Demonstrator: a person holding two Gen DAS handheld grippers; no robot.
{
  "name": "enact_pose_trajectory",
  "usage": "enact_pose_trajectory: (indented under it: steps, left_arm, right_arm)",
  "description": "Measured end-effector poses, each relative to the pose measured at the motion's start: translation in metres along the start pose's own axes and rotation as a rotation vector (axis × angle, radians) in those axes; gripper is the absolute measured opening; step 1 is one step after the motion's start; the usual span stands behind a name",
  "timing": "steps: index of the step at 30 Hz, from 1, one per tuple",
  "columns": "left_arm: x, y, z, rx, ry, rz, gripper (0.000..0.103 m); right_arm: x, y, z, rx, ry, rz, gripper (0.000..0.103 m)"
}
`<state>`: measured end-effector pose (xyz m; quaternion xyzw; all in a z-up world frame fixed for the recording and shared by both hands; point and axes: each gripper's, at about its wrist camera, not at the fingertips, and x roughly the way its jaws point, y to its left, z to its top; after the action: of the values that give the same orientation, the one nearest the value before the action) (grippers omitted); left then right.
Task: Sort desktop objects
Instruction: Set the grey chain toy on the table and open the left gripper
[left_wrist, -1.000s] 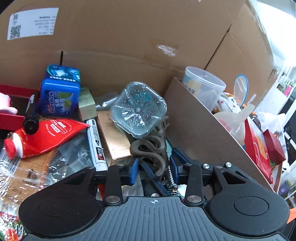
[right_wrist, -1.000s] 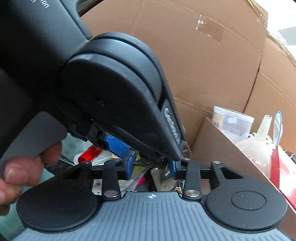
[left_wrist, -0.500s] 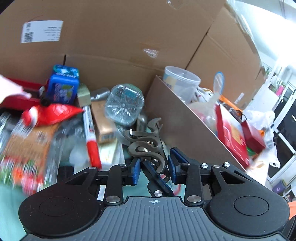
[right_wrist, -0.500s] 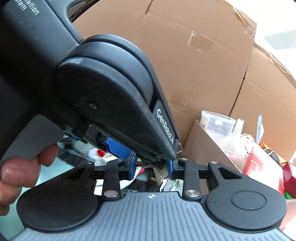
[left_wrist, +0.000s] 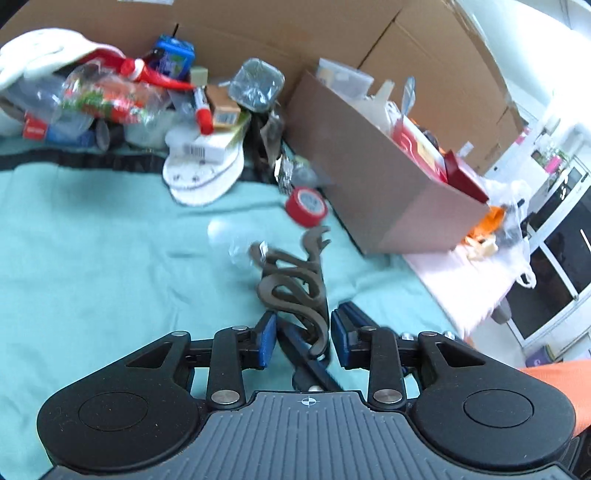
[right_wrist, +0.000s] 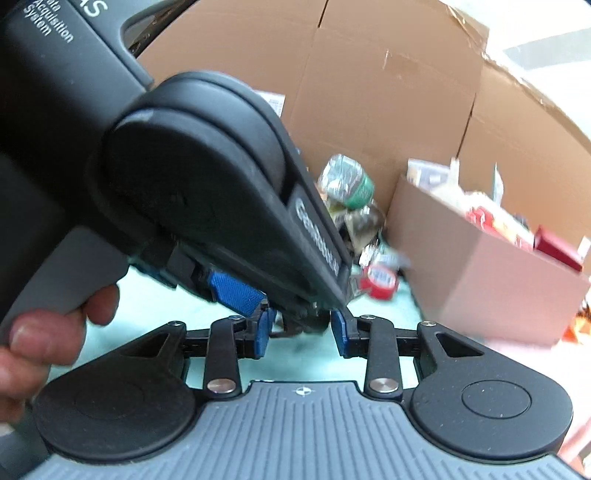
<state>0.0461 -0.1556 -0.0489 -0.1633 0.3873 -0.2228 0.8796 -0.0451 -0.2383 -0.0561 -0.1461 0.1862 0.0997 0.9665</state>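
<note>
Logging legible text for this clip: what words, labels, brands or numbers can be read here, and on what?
"Data Acquisition System", top partly cut off: on the left gripper's black body, right wrist view.
White brand lettering along its arm: blurred, unreadable.
Barcode on the white box: digits too small.
Label on the red tape roll: blurred.
Print on the blue pack: blurred.

Teal cloth (left_wrist: 92, 258); red tape roll (left_wrist: 306, 205); brown curly hook (left_wrist: 295, 284).
</note>
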Motion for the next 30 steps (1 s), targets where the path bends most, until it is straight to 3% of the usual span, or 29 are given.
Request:
enact_pose_trajectory:
  steps: [2,6,11,12,16,18,21,23,29,30]
  left_arm:
    - [-0.004,0.003,-0.003,-0.017,-0.001,-0.004,0.068]
    - [-0.011,0.011,-0.003,-0.050,-0.037,0.022,0.077]
    - [-0.009,0.018,0.013,-0.040,-0.079,0.052,0.080]
    - [-0.006,0.019,0.017,-0.027,-0.082,0.058,0.080]
    - [0.014,0.028,0.033,-0.014,-0.059,0.061,0.078]
    - [0.022,0.033,0.039,-0.039,-0.050,0.050,0.075]
    - [0.032,0.036,0.046,-0.053,-0.039,0.017,0.066]
    - [0.035,0.036,0.049,-0.056,-0.036,-0.003,0.040]
    - [0.039,0.028,0.053,-0.012,-0.031,-0.050,0.004]
    - [0.039,0.026,0.054,0.001,-0.030,-0.053,0.003]
  right_arm:
    - [-0.005,-0.001,-0.007,0.007,0.014,-0.005,0.055]
    - [-0.014,-0.010,-0.011,0.040,0.001,-0.026,0.078]
    - [-0.014,-0.023,-0.006,0.113,-0.011,0.005,0.079]
    - [0.003,-0.018,0.001,0.131,-0.007,0.014,0.079]
    - [0.024,-0.017,0.019,0.190,0.020,0.038,0.079]
    - [0.021,-0.026,0.010,0.198,0.037,0.038,0.077]
    - [0.021,-0.029,0.006,0.213,0.062,0.047,0.075]
    - [0.026,-0.030,0.005,0.215,0.073,0.051,0.074]
    - [0.035,-0.036,0.001,0.244,0.117,0.038,0.067]
    - [0.035,-0.037,0.001,0.251,0.123,0.038,0.066]
